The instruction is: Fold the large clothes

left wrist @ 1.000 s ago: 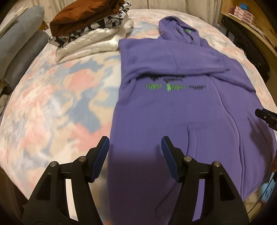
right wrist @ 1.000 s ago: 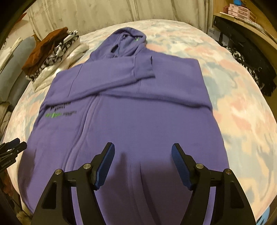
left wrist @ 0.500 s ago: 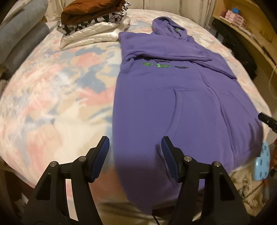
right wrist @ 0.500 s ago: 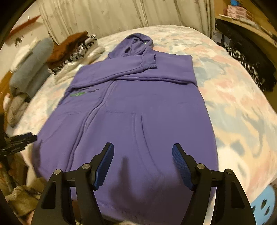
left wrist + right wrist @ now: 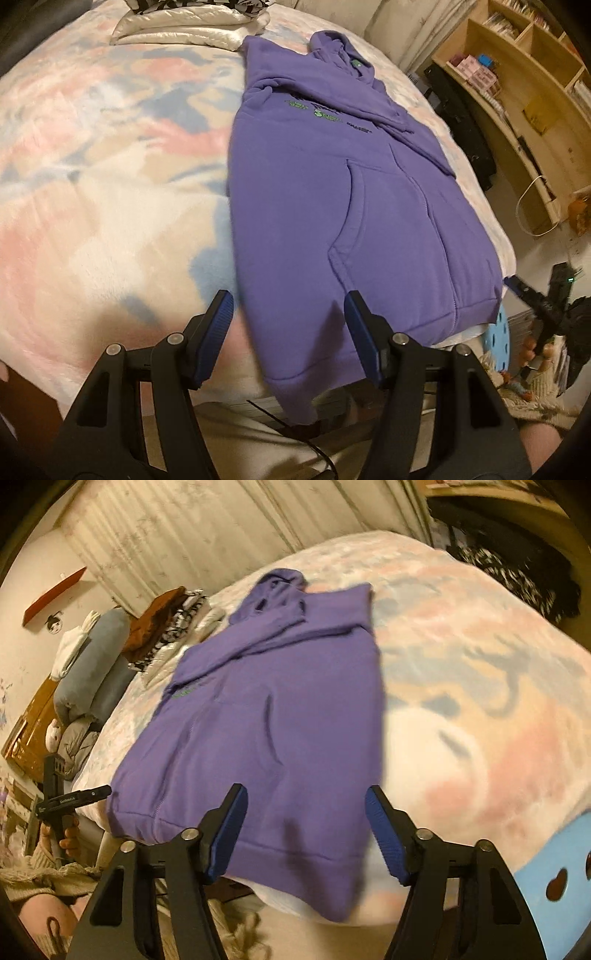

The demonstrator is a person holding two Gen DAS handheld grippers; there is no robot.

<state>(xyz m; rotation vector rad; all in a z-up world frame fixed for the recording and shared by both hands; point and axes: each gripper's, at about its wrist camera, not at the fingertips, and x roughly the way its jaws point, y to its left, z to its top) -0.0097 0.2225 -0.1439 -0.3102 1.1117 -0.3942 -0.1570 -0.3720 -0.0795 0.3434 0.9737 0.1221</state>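
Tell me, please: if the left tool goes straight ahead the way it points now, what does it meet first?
Most likely the purple hoodie: its bottom hem lies right between and ahead of the left tool, which is open. Depth is unclear, so the tool may pass just over the hem first.

The room has warm, yellowish light, not very bright. The corners of both pictures go black, and straight lines bend near the edges, so the bed (image 5: 92,155) looks round like a ball. In the left wrist view the purple hoodie (image 5: 354,206) is fairly sharp in the middle, but the blanket near the bottom looks smeared. A soft dark shadow lies on the hoodie's hem between the left gripper (image 5: 288,332) fingers. The right wrist view is much blurrier: the blanket pattern (image 5: 480,686) is streaked and the hoodie's edges look fuzzy. A small shadow sits on the cloth near the right gripper (image 5: 304,830). Nothing shines or glares.
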